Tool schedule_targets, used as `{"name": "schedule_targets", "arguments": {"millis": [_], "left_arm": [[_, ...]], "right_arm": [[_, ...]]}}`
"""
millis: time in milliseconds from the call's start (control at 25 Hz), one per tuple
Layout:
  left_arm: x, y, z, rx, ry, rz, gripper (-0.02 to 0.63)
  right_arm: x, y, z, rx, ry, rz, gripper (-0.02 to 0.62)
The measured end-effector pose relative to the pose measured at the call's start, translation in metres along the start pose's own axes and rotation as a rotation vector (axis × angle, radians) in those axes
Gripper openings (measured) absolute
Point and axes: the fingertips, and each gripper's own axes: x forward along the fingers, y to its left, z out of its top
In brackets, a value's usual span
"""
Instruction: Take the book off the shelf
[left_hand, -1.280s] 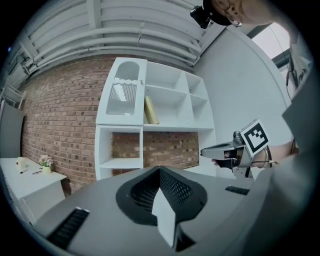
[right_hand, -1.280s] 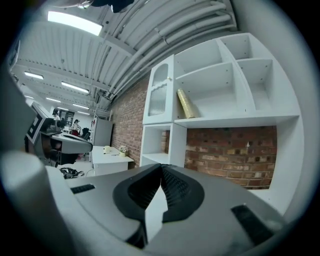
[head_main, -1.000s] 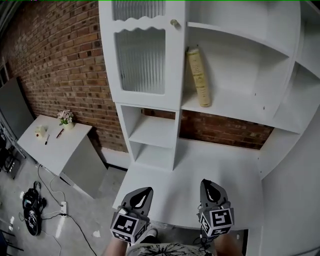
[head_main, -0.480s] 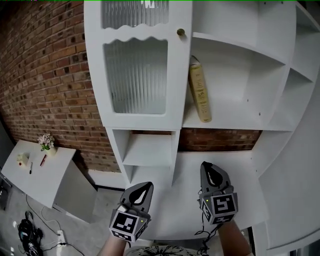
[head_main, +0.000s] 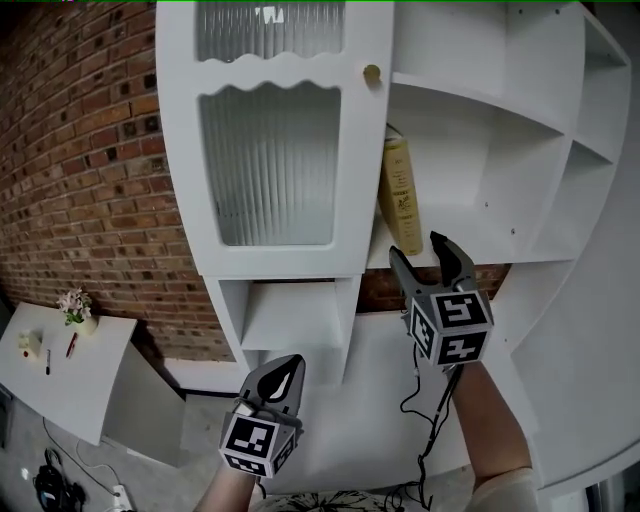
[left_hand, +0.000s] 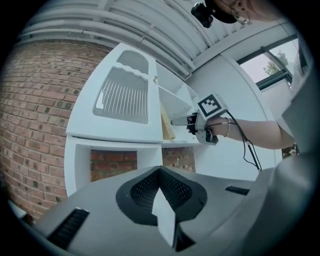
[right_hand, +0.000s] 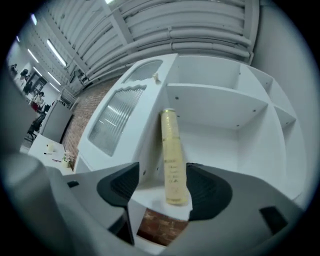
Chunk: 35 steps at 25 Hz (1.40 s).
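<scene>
Book (head_main: 400, 190) stands upright, spine out, on the open shelf (head_main: 520, 255), close vs. the cabinet side just R of the ribbed-glass door (head_main: 270, 165); the door knob (head_main: 372, 73) is at the book's 11 o'clock. Biggest change vs. 1 s ago is the R gripper (head_main: 418, 248). It was low at 5 o'clock in the head view w/ jaws clenched. It now sits up at 3 o'clock at the shelf's front edge, w/ the book's foot at its 12 o'clock. Its jaws have just been opening and now stand wide. The R gripper view shows the book framed between them, but the pads are clear of it, so no grip yet. L gripper (head_main: 285, 368) is still low at 6 o'clock, jaws pressed together on nothing. The small table (head_main: 60, 380) w/ the flower pot (head_main: 75, 305) has slid from 9 o'clock to 8 o'clock. The book itself hasn't shifted on its shelf.
</scene>
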Motion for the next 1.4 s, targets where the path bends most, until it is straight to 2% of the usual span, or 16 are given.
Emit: {"name": "schedule_targets", "arguments": {"millis": [200, 560, 800, 920, 1000, 1400], "left_arm": [[0.011, 0.013, 0.000, 0.018, -0.016, -0.003, 0.014], [0.024, 0.036, -0.009, 0.014, 0.010, -0.007, 0.014], [0.026, 0.049, -0.011, 0.016, 0.000, 0.013, 0.014], [0.028, 0.053, -0.017, 0.004, 0.011, 0.018, 0.014], [0.028, 0.055, -0.020, -0.001, 0.019, 0.020, 0.014], [0.032, 0.053, -0.023, -0.018, 0.032, 0.021, 0.014]], "right_arm": [[0.049, -0.025, 0.021, -0.015, 0.029, -0.051, 0.327], [0.108, -0.028, 0.012, -0.082, 0.149, -0.082, 0.331], [0.134, -0.035, 0.011, -0.059, 0.190, -0.072, 0.331], [0.142, -0.039, 0.006, -0.022, 0.208, -0.060, 0.317], [0.144, -0.043, 0.004, -0.014, 0.209, -0.066, 0.252], [0.141, -0.045, 0.004, -0.037, 0.189, -0.068, 0.236]]}}
